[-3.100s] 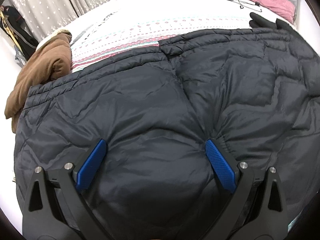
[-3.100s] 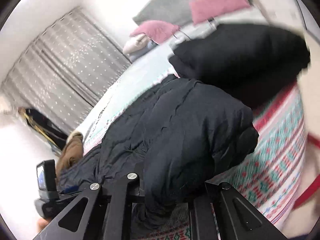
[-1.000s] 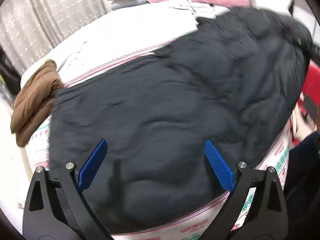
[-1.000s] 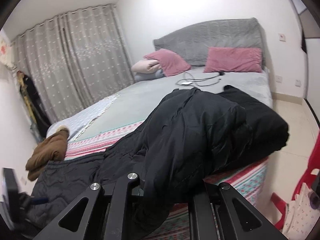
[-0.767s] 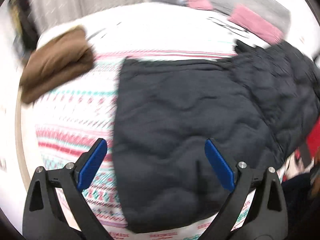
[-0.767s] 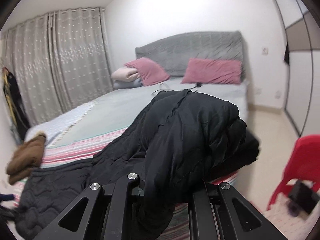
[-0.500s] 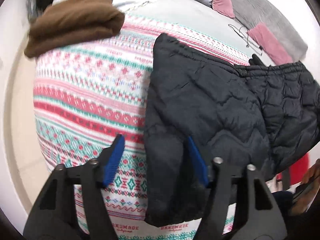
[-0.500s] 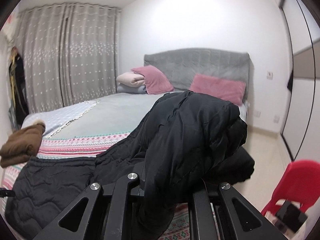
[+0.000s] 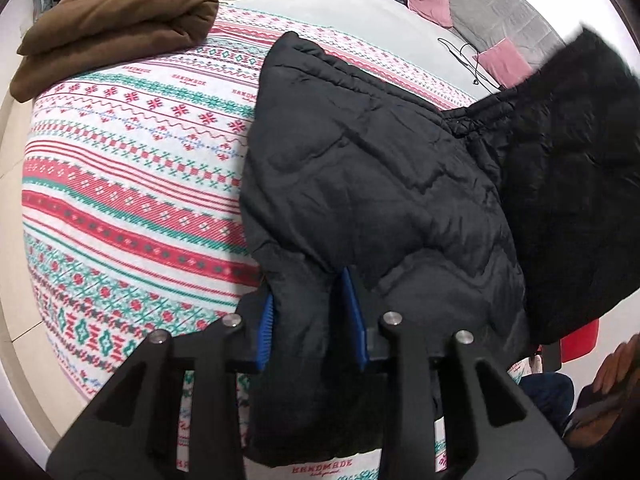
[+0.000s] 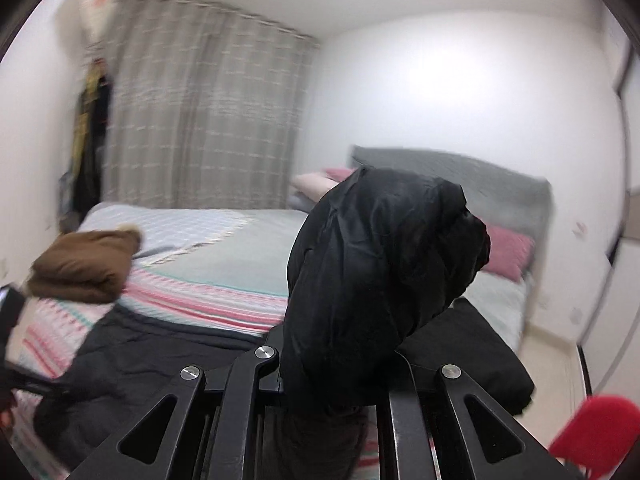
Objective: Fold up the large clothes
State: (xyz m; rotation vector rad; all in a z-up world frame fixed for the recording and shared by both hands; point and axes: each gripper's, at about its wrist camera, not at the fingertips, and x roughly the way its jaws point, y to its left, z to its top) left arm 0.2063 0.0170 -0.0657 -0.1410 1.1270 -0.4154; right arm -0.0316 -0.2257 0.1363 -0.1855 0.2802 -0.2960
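A large black quilted down jacket lies on the patterned bedspread at the bed's foot. My left gripper is shut on the jacket's near hem, its blue pads pressed against the fabric. My right gripper is shut on the jacket's other end and holds that bunch raised above the bed; its fingertips are hidden by the fabric. The lifted part also shows at the right of the left wrist view.
A folded brown coat lies at the bed's far left corner, also in the right wrist view. Pink pillows and a grey headboard are at the far end. A red chair stands on the floor at right.
My left gripper has closed from wide open onto the jacket's hem. My right gripper has lifted its end of the jacket higher, and the jacket now covers less of the bedspread.
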